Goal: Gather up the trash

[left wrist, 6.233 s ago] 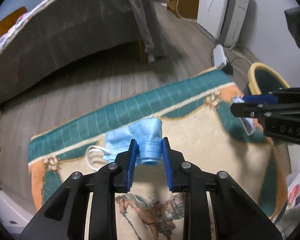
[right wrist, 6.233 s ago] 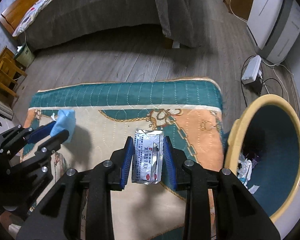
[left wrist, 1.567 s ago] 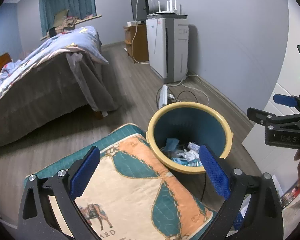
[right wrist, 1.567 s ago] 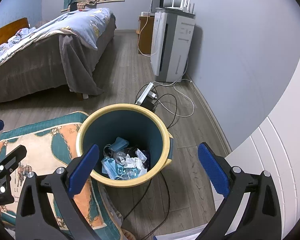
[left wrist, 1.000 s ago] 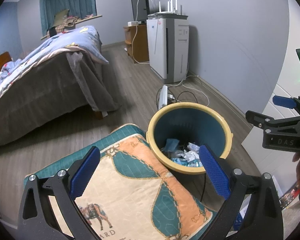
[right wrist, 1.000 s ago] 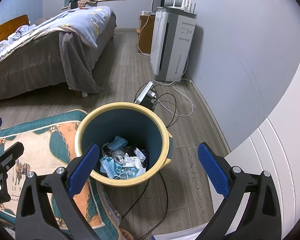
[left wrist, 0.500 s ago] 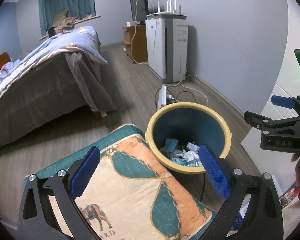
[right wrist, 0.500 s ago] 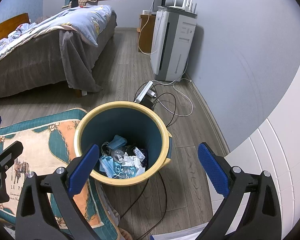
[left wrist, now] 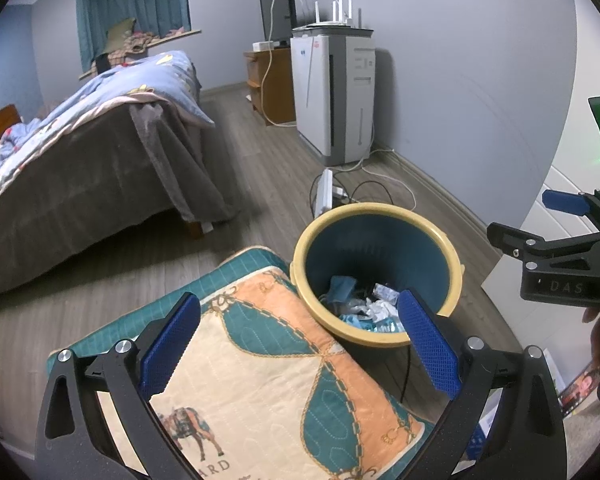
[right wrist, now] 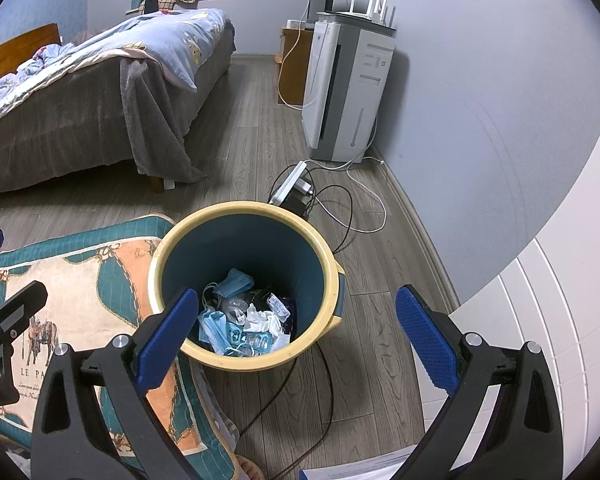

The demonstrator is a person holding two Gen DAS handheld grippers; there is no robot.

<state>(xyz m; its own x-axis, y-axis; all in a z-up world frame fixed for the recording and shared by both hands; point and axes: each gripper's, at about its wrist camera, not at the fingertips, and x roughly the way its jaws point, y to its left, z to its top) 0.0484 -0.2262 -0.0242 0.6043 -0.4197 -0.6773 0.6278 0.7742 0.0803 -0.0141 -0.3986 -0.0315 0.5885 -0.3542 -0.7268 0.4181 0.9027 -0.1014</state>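
left tool [left wrist: 300,344] agape, empty | right tool [right wrist: 296,340] agape above bin [right wrist: 332,276]

Both feeds look dim and cool-toned to me, soft indoor light, source not visible. Shadows diffuse: soft patch under the bed [right wrist: 80,120], dark interior in the bin [right wrist: 244,362]. Strong fisheye bending plus black vignette at corners. Green glare flaring at the right edge of my left wrist view. Centre is sharp, edges slightly soft, no motion blur.

Unmade bed [left wrist: 80,152], white air purifier [right wrist: 346,92], patterned rug [left wrist: 268,380], power strip [right wrist: 290,186]
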